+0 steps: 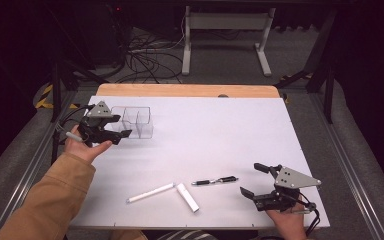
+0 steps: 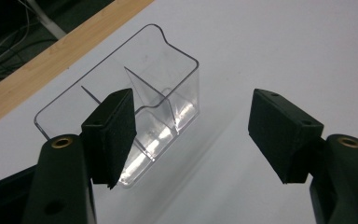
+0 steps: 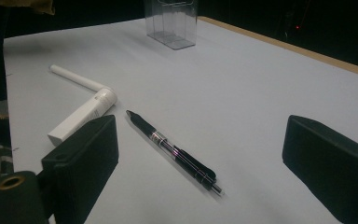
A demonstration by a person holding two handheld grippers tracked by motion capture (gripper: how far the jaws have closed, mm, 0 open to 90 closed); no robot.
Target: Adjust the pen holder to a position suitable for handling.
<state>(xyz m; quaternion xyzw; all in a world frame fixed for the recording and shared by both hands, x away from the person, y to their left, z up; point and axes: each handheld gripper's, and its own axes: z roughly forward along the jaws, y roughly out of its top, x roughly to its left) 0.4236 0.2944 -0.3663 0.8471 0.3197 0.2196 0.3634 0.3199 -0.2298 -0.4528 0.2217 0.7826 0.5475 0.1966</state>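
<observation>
the clear plastic holder (image 1: pixel 136 122) stands upright on the white table (image 1: pixel 220 135), near its far left corner, and serves as the landmark here. it has several compartments split by thin clear walls, all of them bare inside as far as the left gripper view shows.

the left gripper (image 1: pixel 121 134) hangs just beside the holder, on its near left side. its jaws stand apart with nothing pressed between the pads; in the left gripper view one jaw overlaps the holder's near wall (image 2: pixel 135 116), but whether it touches i cannot tell.

the right gripper (image 1: pixel 252 180) sits well away from the holder, by the table's near right corner, jaws wide apart and holding nothing.

a black pen (image 1: pixel 215 180) lies flat on the table, well apart from the holder and just in front of the right gripper's jaws (image 3: pixel 172 151). two white sticks, a thin one (image 1: pixel 150 193) and a thicker one (image 1: pixel 187 197), lie on the near side of the table, their ends close together like an elbow (image 3: pixel 81 105).
</observation>
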